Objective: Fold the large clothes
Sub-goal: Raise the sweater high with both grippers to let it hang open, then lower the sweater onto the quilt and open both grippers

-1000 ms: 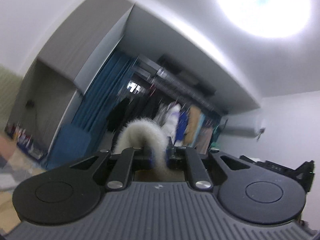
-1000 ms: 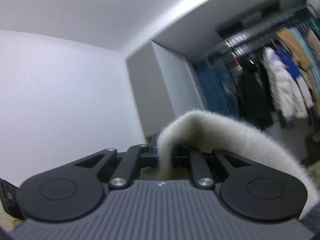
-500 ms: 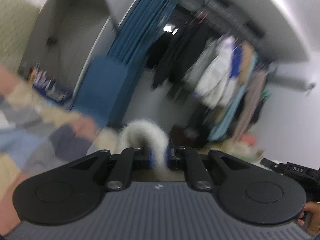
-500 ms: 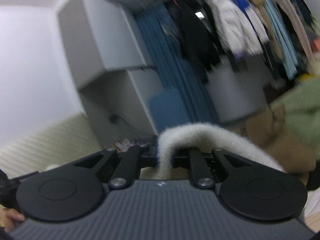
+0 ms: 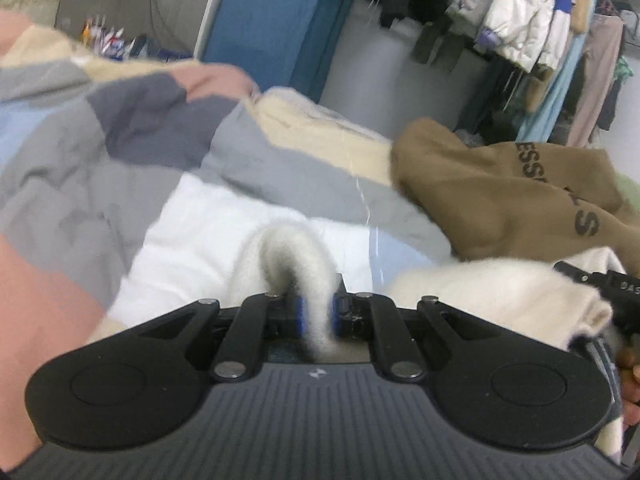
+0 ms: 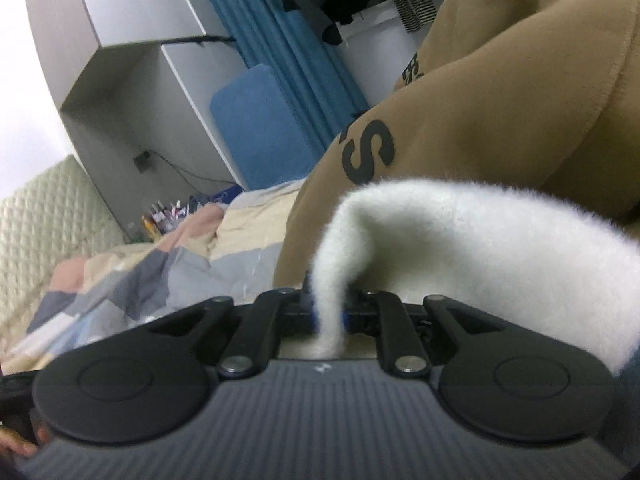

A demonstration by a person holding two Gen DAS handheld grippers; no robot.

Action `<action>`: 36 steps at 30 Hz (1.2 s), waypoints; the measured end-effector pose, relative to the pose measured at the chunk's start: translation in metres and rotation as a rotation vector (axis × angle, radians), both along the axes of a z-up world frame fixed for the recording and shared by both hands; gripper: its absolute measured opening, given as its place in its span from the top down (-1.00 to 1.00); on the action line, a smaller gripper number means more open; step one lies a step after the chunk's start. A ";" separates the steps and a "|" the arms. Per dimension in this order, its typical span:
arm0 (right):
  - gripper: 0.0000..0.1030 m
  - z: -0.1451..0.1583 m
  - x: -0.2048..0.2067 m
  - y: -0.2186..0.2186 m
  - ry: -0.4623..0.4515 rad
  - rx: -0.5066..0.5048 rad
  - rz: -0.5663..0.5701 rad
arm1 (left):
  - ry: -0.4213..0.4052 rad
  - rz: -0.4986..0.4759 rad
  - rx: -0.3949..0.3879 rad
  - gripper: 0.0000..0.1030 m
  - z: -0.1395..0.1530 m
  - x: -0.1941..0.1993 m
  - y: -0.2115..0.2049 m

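A fluffy white garment is pinched in both grippers. My left gripper is shut on a fold of it that arches up over the jaws; the rest trails right toward the other gripper's black tip. My right gripper is shut on another fold of the white garment, which bulges to the right. Both are held low over a bed. A brown hoodie with dark lettering lies just beyond; in the right wrist view the hoodie fills the upper right.
A patchwork duvet in grey, pink, cream and white covers the bed. A blue panel and a blue curtain stand behind it. A rack of hanging clothes is at the far right. A quilted headboard is on the left.
Both grippers swung down from facing the ceiling and walls to facing the bed, still holding the white garment. The duvet and brown hoodie came into view.
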State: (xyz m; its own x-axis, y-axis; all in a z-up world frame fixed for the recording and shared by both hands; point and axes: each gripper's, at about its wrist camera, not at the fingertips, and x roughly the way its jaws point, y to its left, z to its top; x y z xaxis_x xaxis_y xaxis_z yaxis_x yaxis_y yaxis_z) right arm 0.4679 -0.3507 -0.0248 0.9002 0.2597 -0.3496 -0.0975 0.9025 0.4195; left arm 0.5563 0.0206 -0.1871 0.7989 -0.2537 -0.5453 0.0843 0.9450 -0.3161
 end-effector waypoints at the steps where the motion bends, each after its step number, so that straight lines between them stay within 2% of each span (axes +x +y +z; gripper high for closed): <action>1: 0.72 0.002 0.002 0.000 0.001 -0.004 0.003 | 0.000 -0.001 -0.001 0.74 0.001 0.003 0.000; 2: 0.72 0.004 0.005 -0.002 0.002 0.000 0.005 | -0.003 -0.005 -0.002 0.74 0.008 -0.001 0.003; 4: 0.68 0.003 0.008 -0.006 0.006 0.016 0.010 | 0.017 -0.010 -0.012 0.49 0.022 -0.013 0.006; 5: 0.61 0.003 0.007 -0.009 0.012 0.024 0.012 | 0.032 -0.014 -0.030 0.26 0.025 -0.015 0.009; 6: 0.38 0.006 0.002 -0.008 0.018 0.034 0.014 | 0.036 -0.019 -0.044 0.14 0.035 -0.032 0.012; 7: 0.05 0.008 -0.002 -0.009 0.018 0.042 0.017 | 0.030 -0.021 -0.040 0.13 0.051 -0.048 0.012; 9: -0.27 0.016 -0.019 -0.008 0.015 0.050 0.027 | 0.004 -0.022 0.008 0.09 0.078 -0.080 0.012; 12: -0.27 0.037 -0.047 -0.003 -0.003 0.031 0.054 | 0.014 -0.029 -0.017 0.07 0.103 -0.119 0.019; 16: -0.27 0.066 -0.097 0.002 -0.039 0.008 0.064 | 0.075 -0.058 -0.053 0.07 0.124 -0.173 0.023; 20: -0.27 0.090 -0.157 0.010 -0.069 -0.025 0.061 | 0.050 -0.064 -0.040 0.07 0.143 -0.238 0.021; 25: -0.27 0.110 -0.238 0.017 -0.064 -0.036 0.060 | 0.036 -0.051 -0.138 0.07 0.172 -0.309 0.029; 28: -0.27 0.116 -0.283 0.023 -0.058 -0.079 0.050 | 0.021 -0.058 -0.112 0.07 0.188 -0.346 0.025; 32: -0.27 0.117 -0.331 0.024 -0.034 -0.136 0.019 | 0.029 -0.067 -0.103 0.07 0.190 -0.385 0.024; 36: -0.27 0.111 -0.361 0.019 0.047 -0.188 -0.058 | 0.075 -0.053 -0.094 -0.02 0.171 -0.405 0.024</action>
